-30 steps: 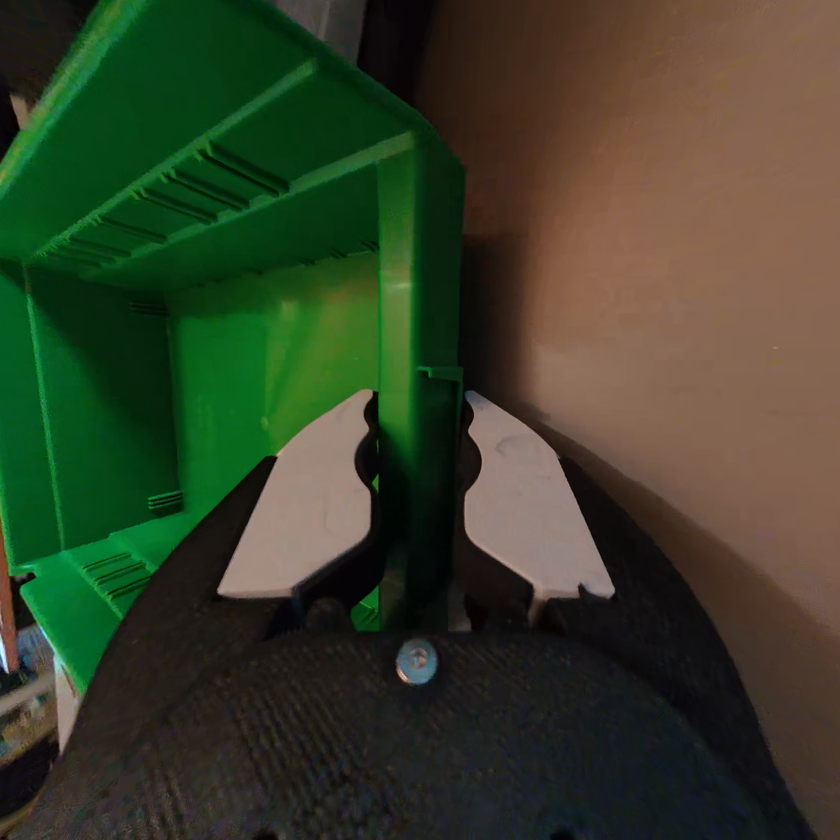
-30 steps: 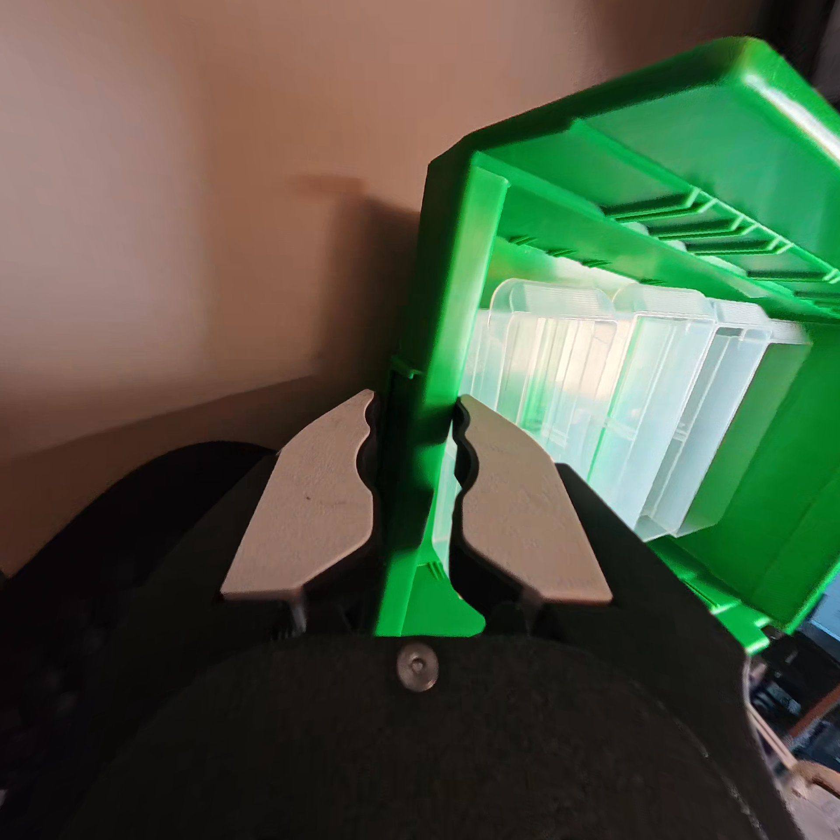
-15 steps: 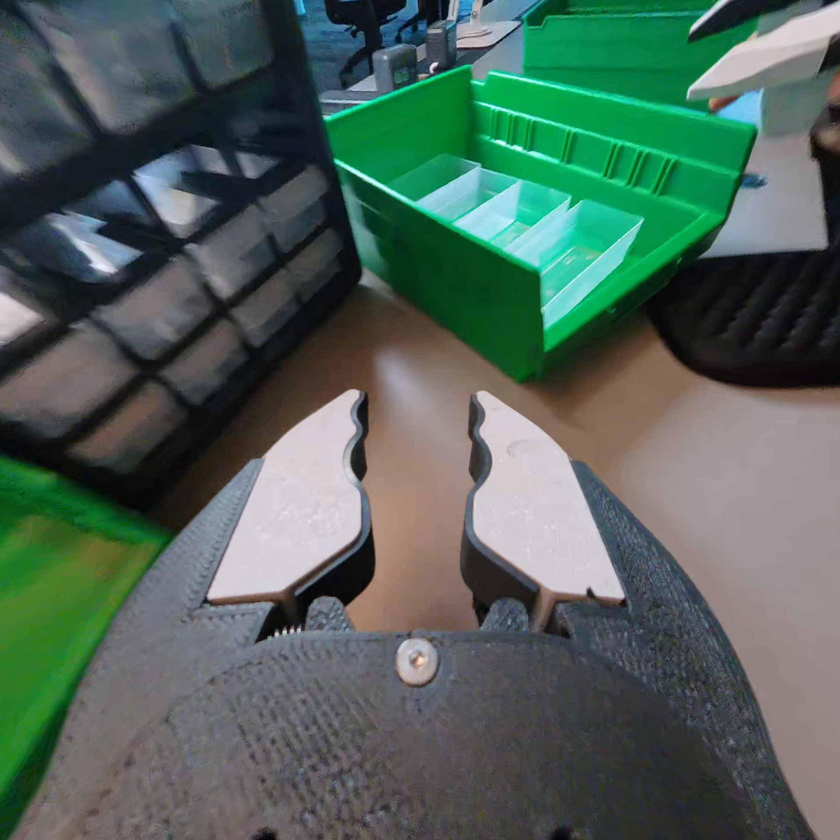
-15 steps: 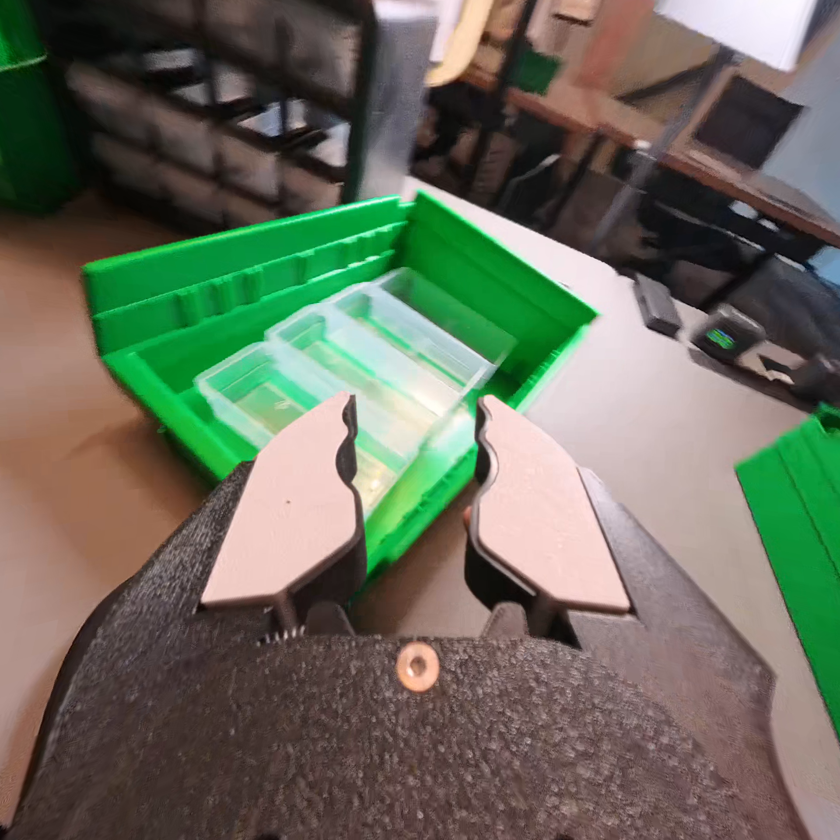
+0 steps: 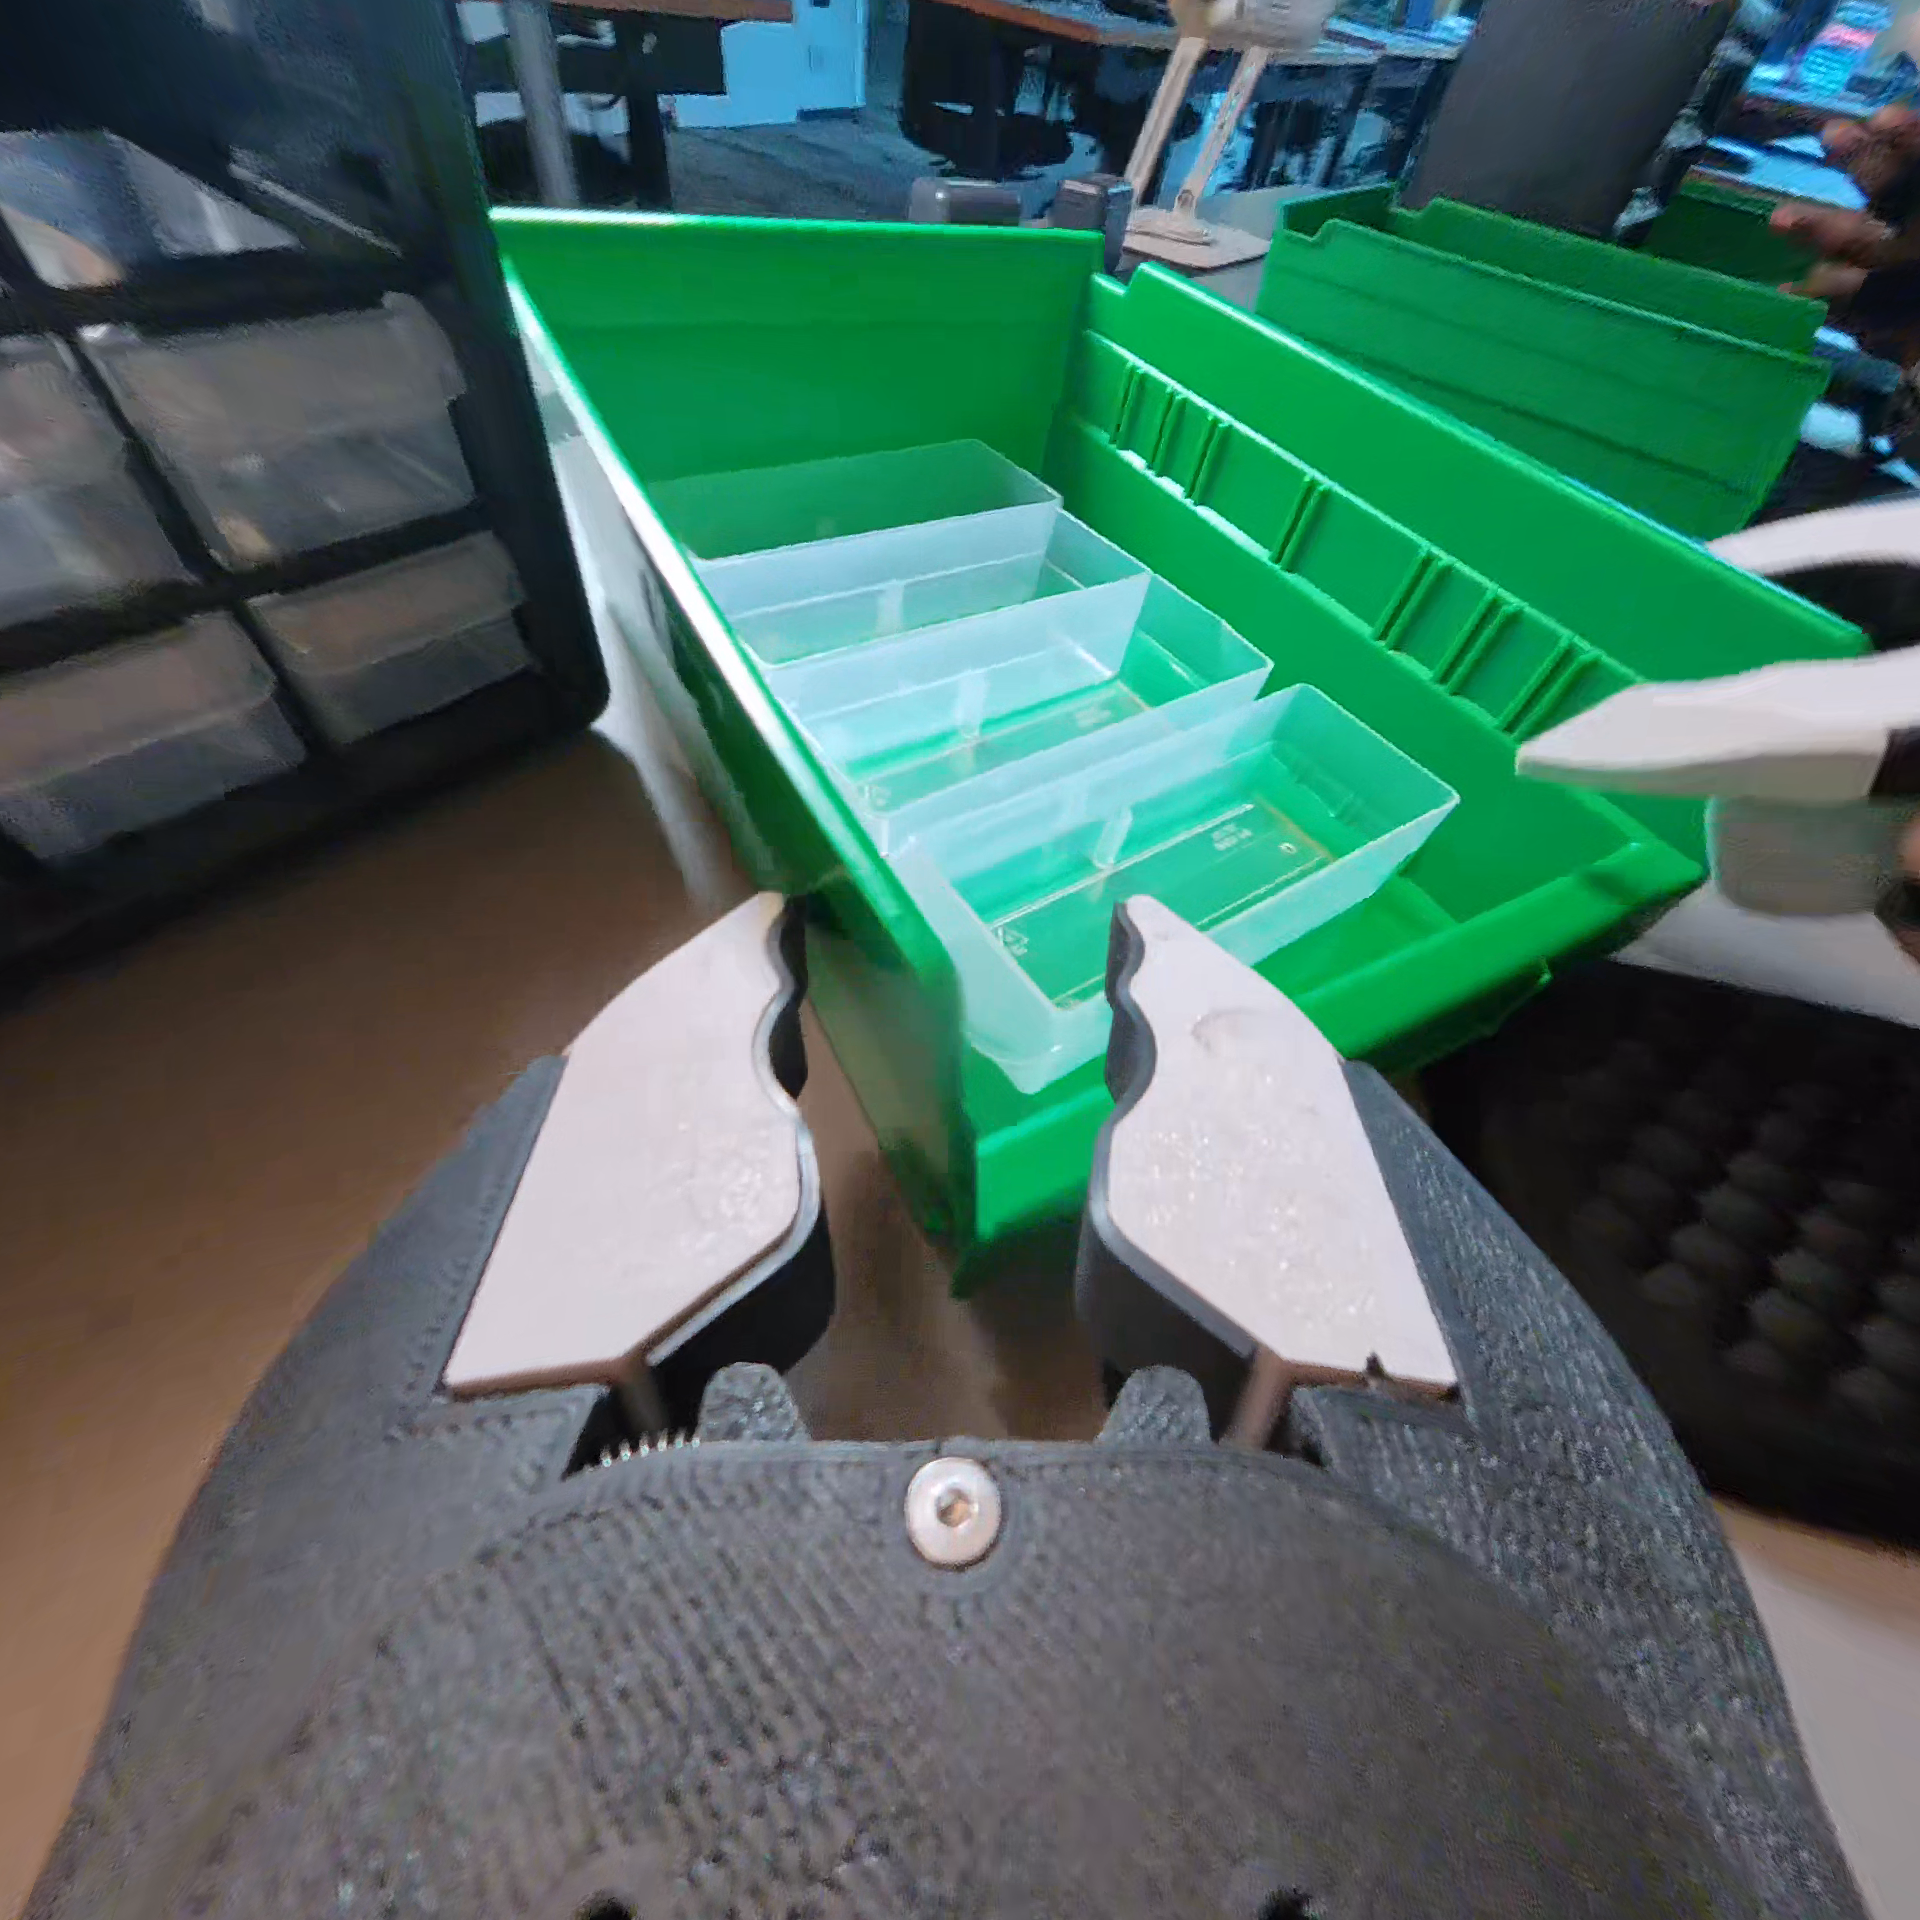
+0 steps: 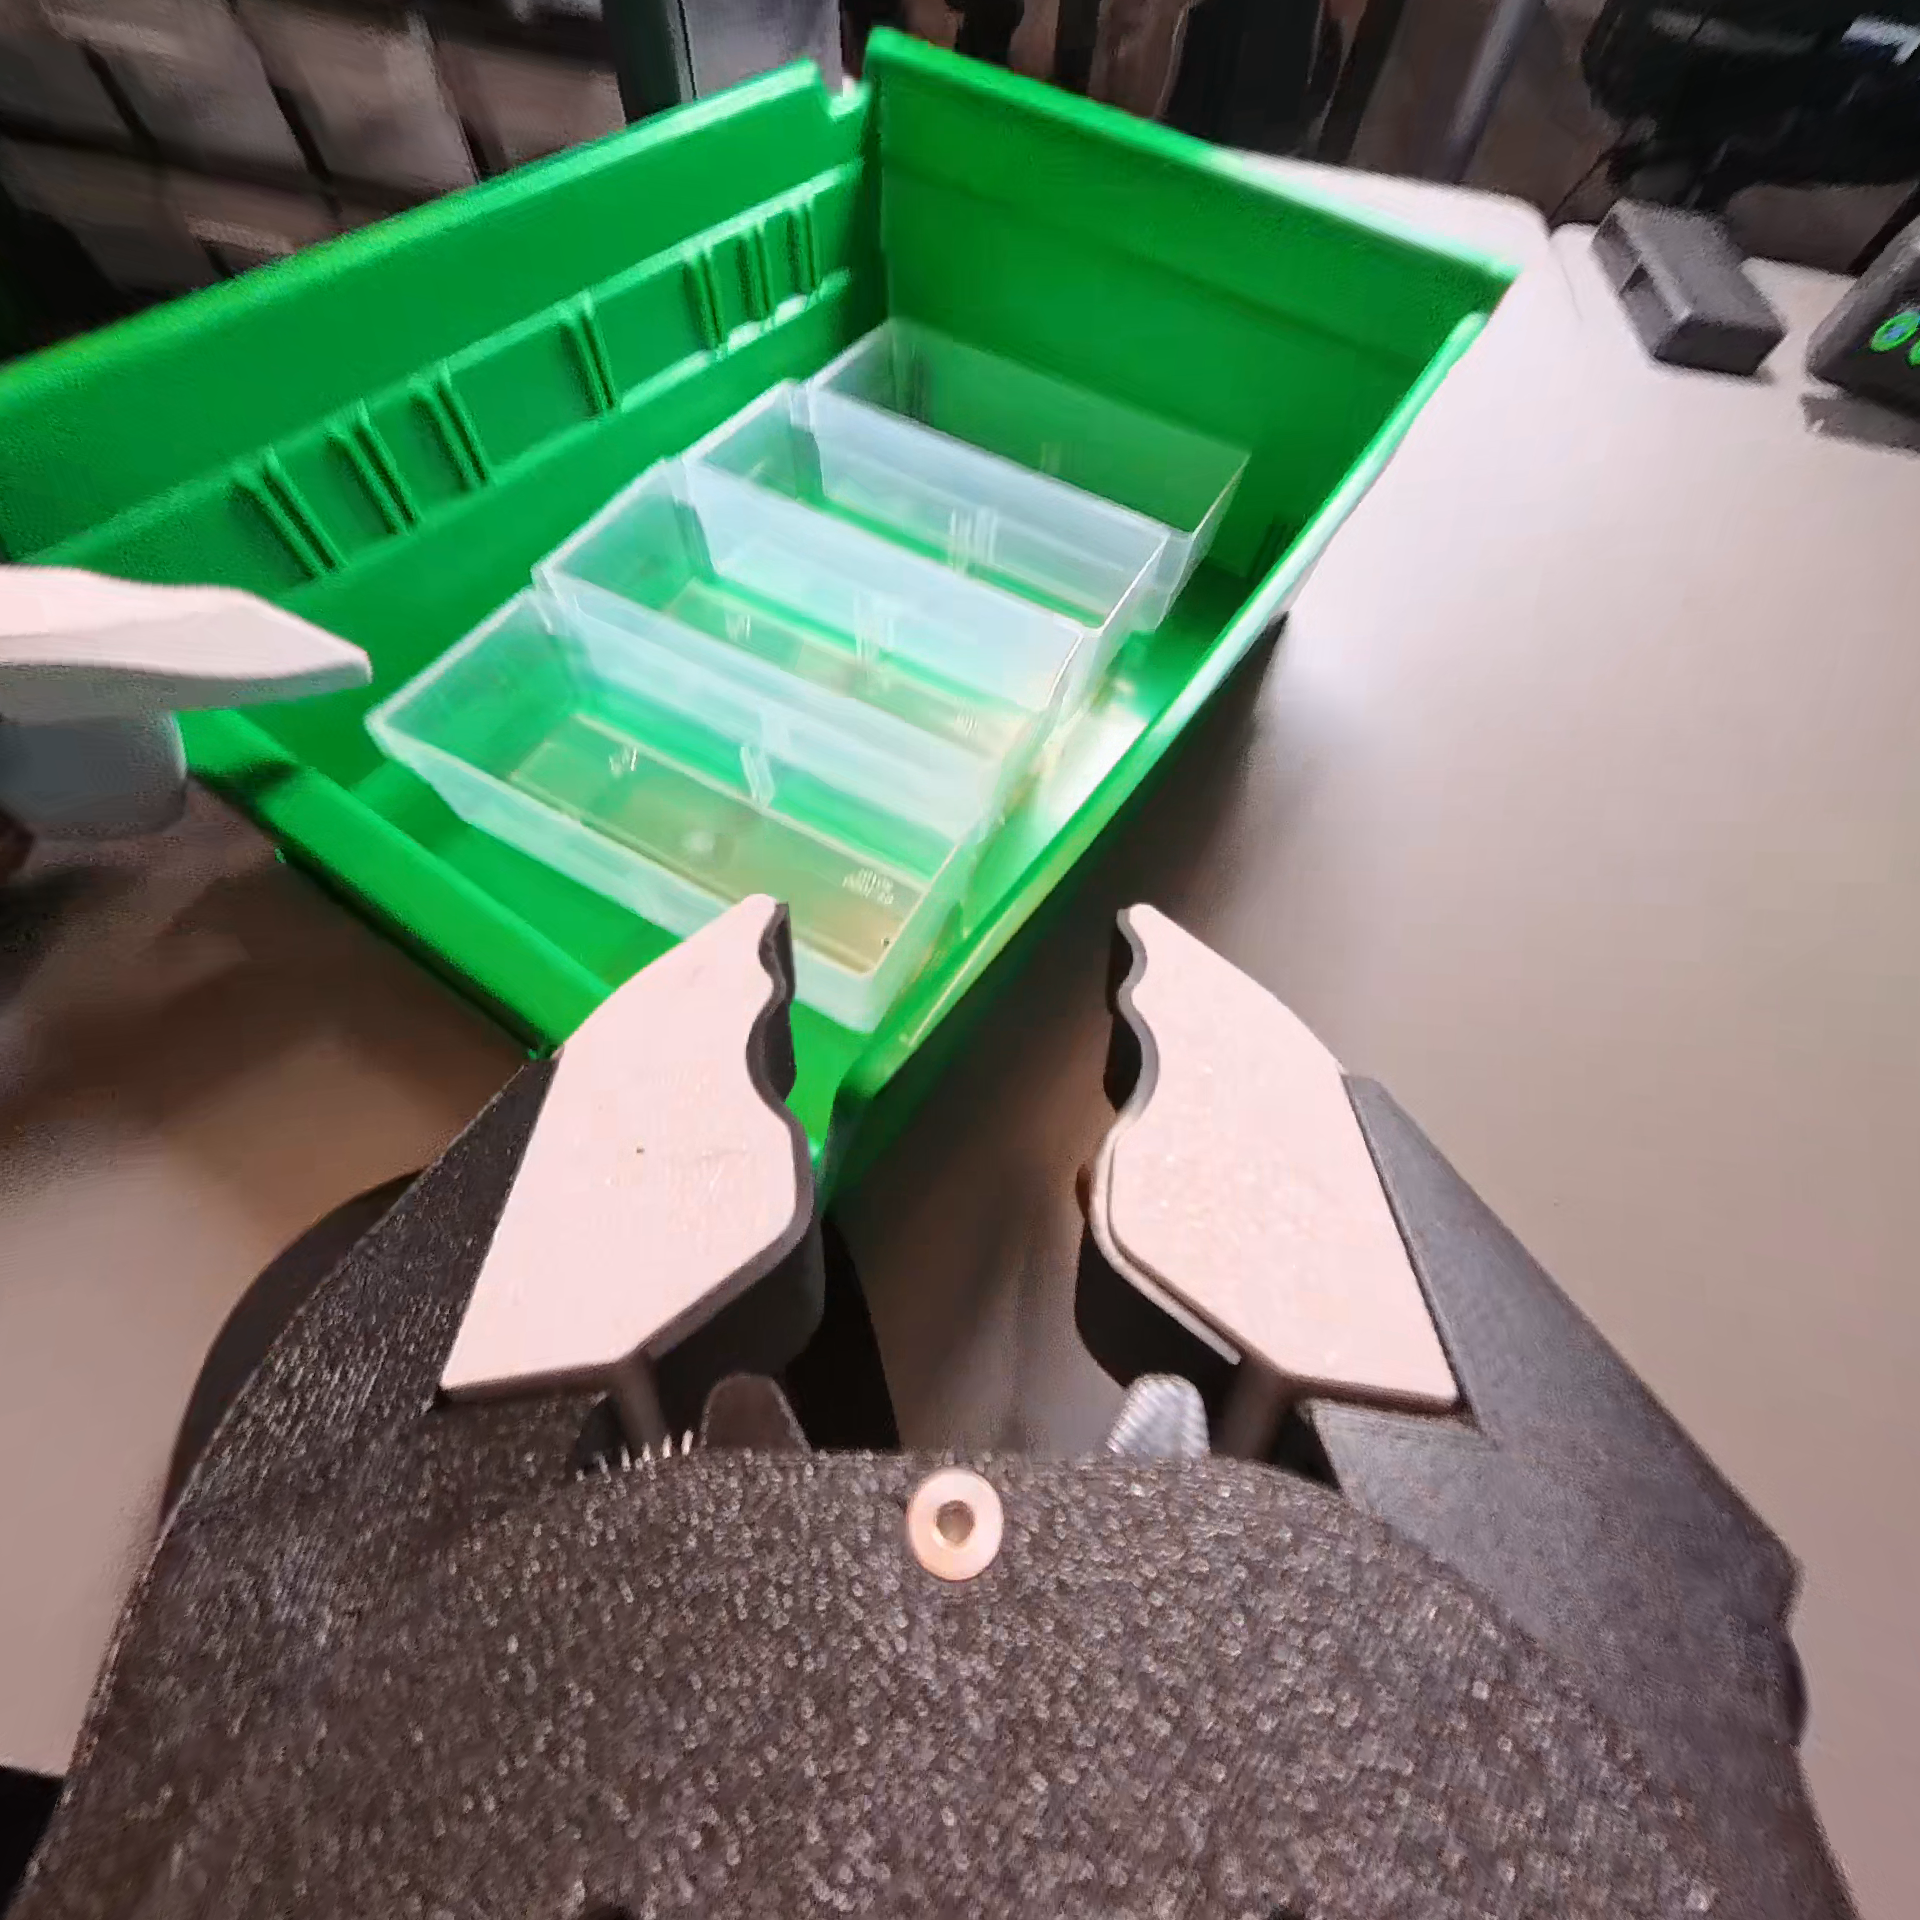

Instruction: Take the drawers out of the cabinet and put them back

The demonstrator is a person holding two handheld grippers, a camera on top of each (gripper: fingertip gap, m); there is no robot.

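A green bin (image 5: 790,343) stands upright on the tan table and holds several clear plastic drawers (image 5: 1174,862) side by side. The black cabinet (image 5: 260,520) with clear drawers stands just left of it. My left gripper (image 5: 953,914) is open and empty, with its fingers either side of the bin's near corner. In the right wrist view the bin (image 6: 1091,187) and the drawers (image 6: 665,790) show from the other end. My right gripper (image 6: 948,916) is open and empty at that near corner. Each gripper shows at the edge of the other view, the right one (image 5: 1714,748) and the left one (image 6: 208,644).
A second green bin (image 5: 1538,343) stands behind the first at the back right. A black ribbed mat (image 5: 1683,1226) lies right of the bin. Small dark devices (image 6: 1683,291) sit on the table at the far right. A person's hand (image 5: 1849,229) is at the back right.
A second ago both grippers were shut on the green bin's walls and held it tipped. The bin now stands on the table, and both grippers have let go and opened.
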